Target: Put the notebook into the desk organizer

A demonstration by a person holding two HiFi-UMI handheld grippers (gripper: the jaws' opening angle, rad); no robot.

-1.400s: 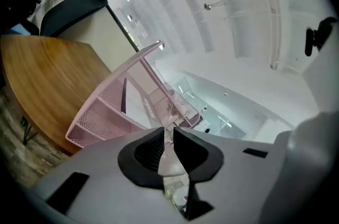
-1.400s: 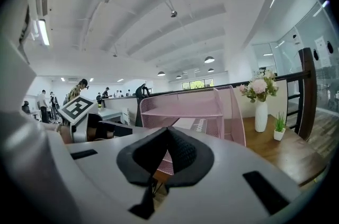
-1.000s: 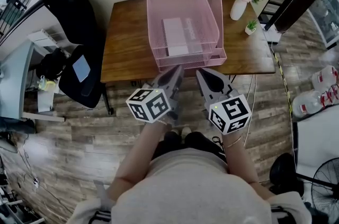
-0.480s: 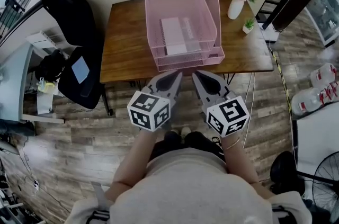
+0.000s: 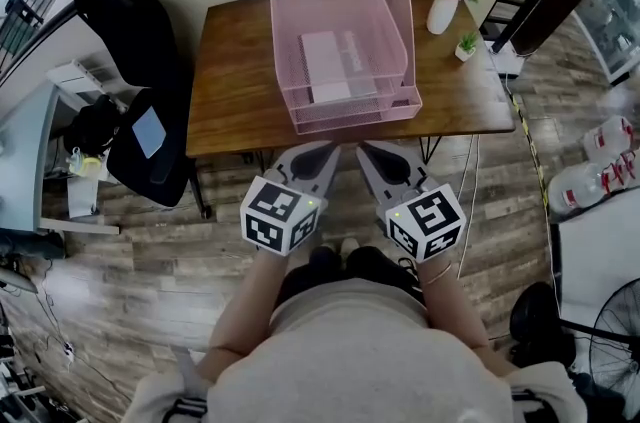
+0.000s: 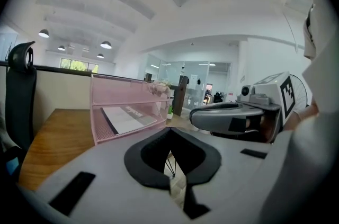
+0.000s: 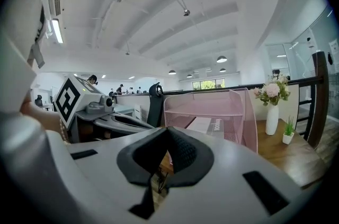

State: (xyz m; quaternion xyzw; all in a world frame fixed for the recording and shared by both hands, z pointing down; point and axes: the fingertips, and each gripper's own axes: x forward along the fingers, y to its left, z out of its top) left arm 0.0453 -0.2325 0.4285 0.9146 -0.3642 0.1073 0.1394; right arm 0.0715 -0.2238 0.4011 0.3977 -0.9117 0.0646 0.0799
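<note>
Wooden desk (image 5: pixel 235 76), notebook (image 5: pixel 325 66) inside organizer (image 5: pixel 398 21)

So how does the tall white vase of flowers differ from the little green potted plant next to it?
The tall white vase holds pink and pale blooms; the little green potted plant shows only green leaves. The vase is tall and slim, the plant short and squat. The vase stands nearer the wall, the plant nearer the front edge. Both stand upright on the brown wooden table, right of the pink mesh desk organizer.
</note>
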